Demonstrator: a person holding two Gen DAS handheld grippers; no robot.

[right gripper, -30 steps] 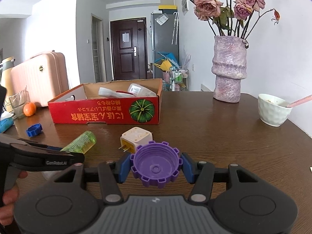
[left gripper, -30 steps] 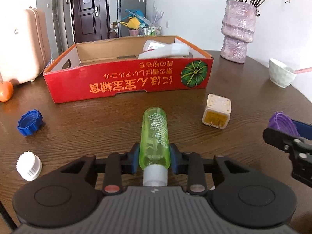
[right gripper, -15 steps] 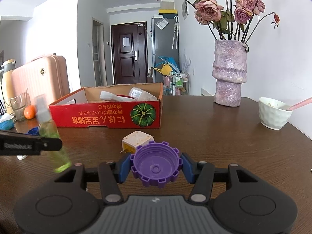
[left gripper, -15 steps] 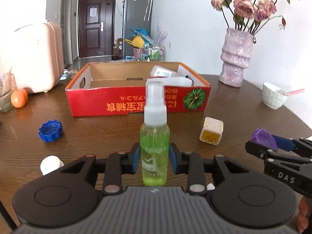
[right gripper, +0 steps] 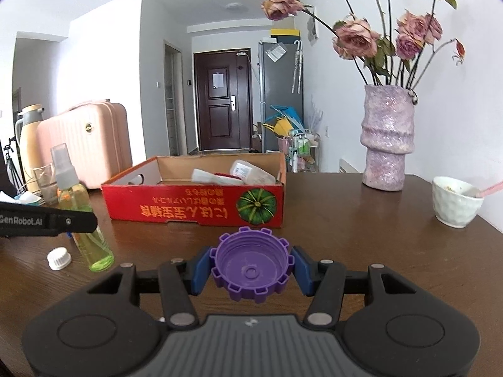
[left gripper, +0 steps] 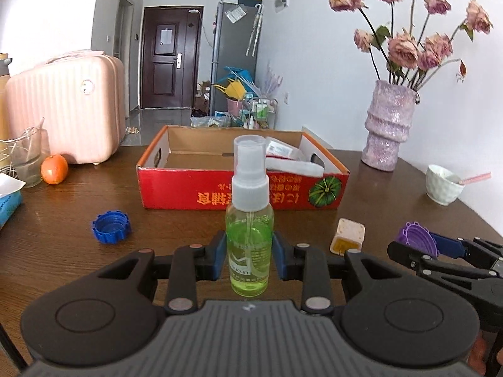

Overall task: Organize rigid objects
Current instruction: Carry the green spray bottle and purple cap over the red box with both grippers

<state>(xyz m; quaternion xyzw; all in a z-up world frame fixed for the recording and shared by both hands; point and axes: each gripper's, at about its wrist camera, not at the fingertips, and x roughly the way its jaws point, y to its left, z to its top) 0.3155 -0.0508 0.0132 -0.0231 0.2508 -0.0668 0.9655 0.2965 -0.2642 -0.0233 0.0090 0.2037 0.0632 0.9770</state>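
left hand-held gripper clamps green spray bottle upright; right hand-held gripper grips purple cap.

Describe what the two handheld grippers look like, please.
Both match. The left gripper and right gripper have matte black bodies with a ribbed grey centre, round recessed discs on each side, black linkage arms with metal pins, and blue fingertip pads. White lettering reading GenRobot.AI runs along the left gripper's side in the right wrist view. No cables or sleeves show.

Spray bottle: a second ago it lay flat on the desk, nozzle toward the camera; now upright, lifted clear.
Left claw: risen, carrying the bottle.
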